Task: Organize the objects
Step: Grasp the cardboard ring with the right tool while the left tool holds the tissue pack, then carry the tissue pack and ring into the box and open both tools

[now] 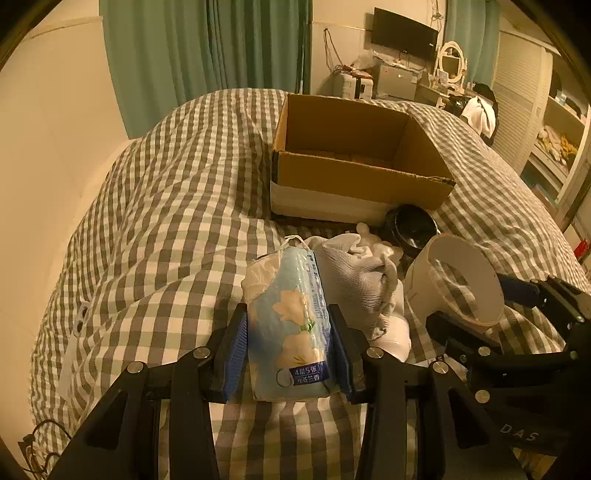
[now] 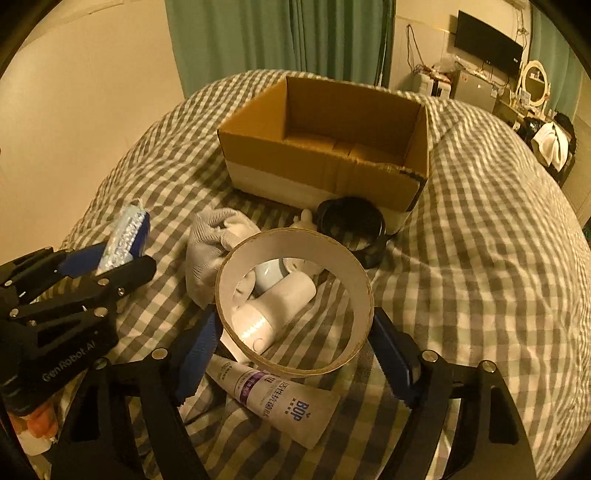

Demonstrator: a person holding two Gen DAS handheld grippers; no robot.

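Far left is just a plain wall and green curtains [image 1: 207, 48], with the checked bedspread [image 1: 155, 206] covering pretty much everything below. The left gripper [image 1: 288, 354] has its blue pads clamped on both sides of a tissue pack [image 1: 288, 325], light blue with flowers printed on it, held upright just above the bedspread. Right beside the pack there's a white glove [image 1: 358, 280], bunched up, and a white bottle [image 2: 273, 306] lying on its side next to it. Behind those sits the open cardboard box [image 2: 325, 155], resting on the bed, nothing visible inside it. A black round container [image 2: 351, 221] is up against the box's front right corner. Next over, the right gripper [image 2: 295, 350] is pinching a big white tape ring [image 2: 295, 302] across its width, ring tilted so you look straight through it at the bottle. Underneath the ring lies a white tube [image 2: 280, 402] with purple and blue print, flat on the bedspread. Far right in the background: a wall TV [image 1: 404, 33] and a cluttered desk.
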